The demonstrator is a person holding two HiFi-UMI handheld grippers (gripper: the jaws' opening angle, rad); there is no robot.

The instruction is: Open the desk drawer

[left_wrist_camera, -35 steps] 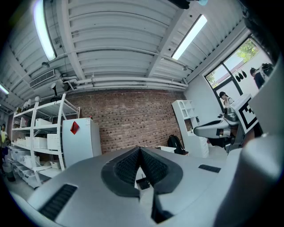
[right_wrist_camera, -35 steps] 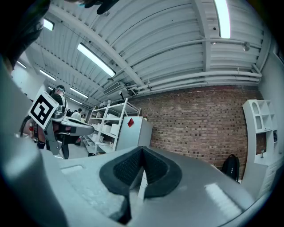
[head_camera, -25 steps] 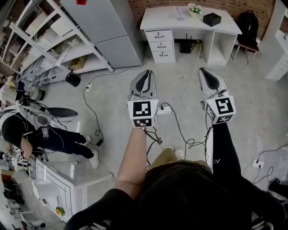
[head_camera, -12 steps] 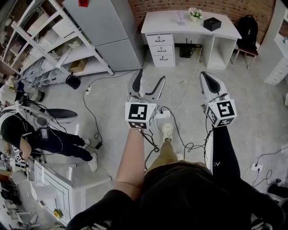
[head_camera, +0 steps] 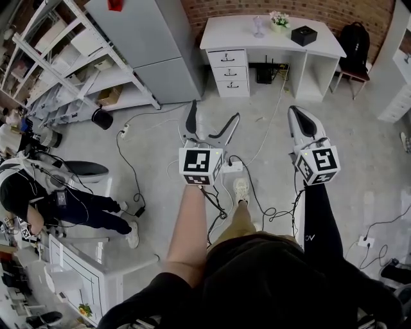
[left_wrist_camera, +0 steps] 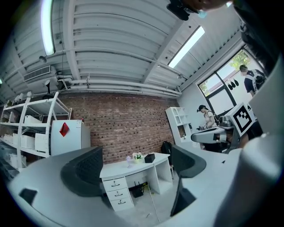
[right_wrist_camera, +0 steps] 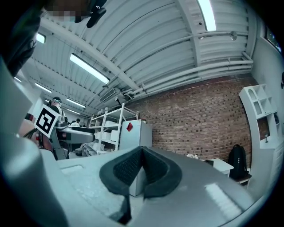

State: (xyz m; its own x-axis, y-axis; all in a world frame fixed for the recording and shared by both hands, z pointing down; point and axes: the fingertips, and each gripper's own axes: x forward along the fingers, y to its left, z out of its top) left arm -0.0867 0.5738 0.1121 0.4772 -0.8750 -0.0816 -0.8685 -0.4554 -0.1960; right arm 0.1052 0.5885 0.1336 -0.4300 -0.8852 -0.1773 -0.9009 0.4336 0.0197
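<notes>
The white desk (head_camera: 270, 31) stands far ahead against the brick wall, with three shut drawers (head_camera: 228, 72) stacked on its left side. In the left gripper view the desk (left_wrist_camera: 116, 168) and its drawers (left_wrist_camera: 117, 193) show small between the jaws. My left gripper (head_camera: 212, 114) is held level over the floor, well short of the desk; its jaws are opening, spread wide with nothing between them (left_wrist_camera: 135, 172). My right gripper (head_camera: 297, 114) hangs beside it, shut and empty, its pads pressed together (right_wrist_camera: 142, 170).
A grey cabinet (head_camera: 160, 45) and tilted metal shelving (head_camera: 70, 58) stand left of the desk. Cables and a power strip (head_camera: 232, 166) lie on the floor ahead. A black box (head_camera: 303, 35) and flowers (head_camera: 278, 17) sit on the desk; a backpack (head_camera: 353, 32) right. A person (head_camera: 58, 199) crouches left.
The left jaws have gone from shut to wide open. The person holding the grippers has stepped a little toward the desk, one foot now forward. The right gripper stays shut.
</notes>
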